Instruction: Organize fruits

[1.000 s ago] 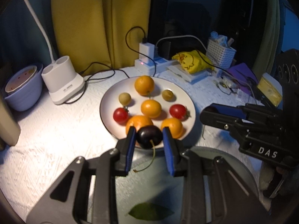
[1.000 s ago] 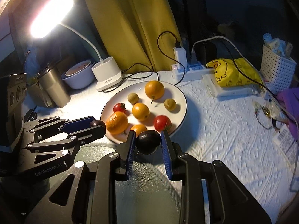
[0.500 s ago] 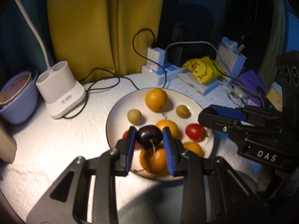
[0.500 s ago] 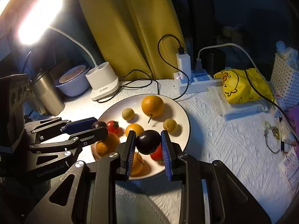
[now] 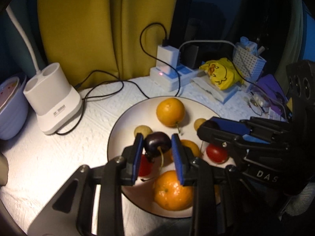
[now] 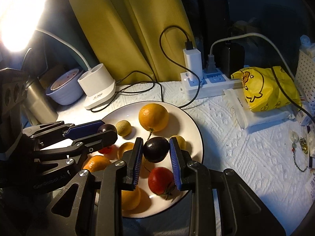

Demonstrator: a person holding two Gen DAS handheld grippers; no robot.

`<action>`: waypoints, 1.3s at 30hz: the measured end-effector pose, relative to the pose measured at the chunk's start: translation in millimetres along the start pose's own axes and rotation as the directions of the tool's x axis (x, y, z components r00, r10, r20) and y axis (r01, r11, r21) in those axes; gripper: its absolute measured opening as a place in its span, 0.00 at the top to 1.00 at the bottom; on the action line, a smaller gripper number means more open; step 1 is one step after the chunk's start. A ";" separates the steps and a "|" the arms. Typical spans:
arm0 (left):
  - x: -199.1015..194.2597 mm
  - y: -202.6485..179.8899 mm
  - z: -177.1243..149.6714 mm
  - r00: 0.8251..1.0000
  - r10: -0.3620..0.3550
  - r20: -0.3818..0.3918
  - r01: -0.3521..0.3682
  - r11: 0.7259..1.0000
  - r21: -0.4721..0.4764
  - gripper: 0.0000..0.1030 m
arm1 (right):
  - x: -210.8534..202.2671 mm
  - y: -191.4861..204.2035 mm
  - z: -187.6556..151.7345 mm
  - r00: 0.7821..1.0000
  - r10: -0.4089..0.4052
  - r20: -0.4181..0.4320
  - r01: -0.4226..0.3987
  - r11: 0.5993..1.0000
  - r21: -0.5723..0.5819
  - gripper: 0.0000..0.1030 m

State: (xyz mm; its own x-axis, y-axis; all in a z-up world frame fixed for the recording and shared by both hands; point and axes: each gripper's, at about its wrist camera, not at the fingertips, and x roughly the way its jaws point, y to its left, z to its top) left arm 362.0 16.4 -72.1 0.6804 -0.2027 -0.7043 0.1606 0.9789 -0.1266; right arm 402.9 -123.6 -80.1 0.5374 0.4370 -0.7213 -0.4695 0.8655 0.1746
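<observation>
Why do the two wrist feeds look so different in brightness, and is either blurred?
Right wrist view: the desk lamp sits in frame and blows out the top left corner, with sharp fruit shadows on the plate. Left wrist view: no lamp head in frame, dimmer, and softly blurred, most on the near orange. Both show fisheye bending and dark corners.

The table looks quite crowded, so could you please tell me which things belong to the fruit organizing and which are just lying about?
Part of the job:
left gripper holding a dark cherry
right gripper holding a dark fruit
white plate
oranges
red tomatoes

Just lying about:
lamp base
power strip
yellow duck bag
purple bowl
</observation>
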 end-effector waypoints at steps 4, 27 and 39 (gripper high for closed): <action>4.1 -1.0 -1.2 1.000 -0.007 -0.015 0.007 1.000 0.003 0.70 | 7.3 -0.2 -2.3 1.000 0.000 -0.014 0.000 1.000 -0.001 0.72; -35.0 -8.6 -6.9 0.998 0.044 0.033 -0.044 0.999 -0.015 0.64 | -14.5 13.5 -5.3 0.999 -0.039 -0.016 0.038 0.999 -0.035 0.72; -68.9 -14.7 -23.8 0.997 0.055 0.054 -0.053 0.998 -0.037 0.59 | -45.0 31.3 -14.8 0.999 -0.037 0.008 0.037 0.998 -0.043 0.72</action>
State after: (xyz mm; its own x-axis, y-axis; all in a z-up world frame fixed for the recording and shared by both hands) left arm 295.8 16.6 -38.3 0.7258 -0.1493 -0.6715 0.0971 0.9886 -0.1148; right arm 353.6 -119.8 -52.0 0.5600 0.4064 -0.7220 -0.4789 0.8699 0.1183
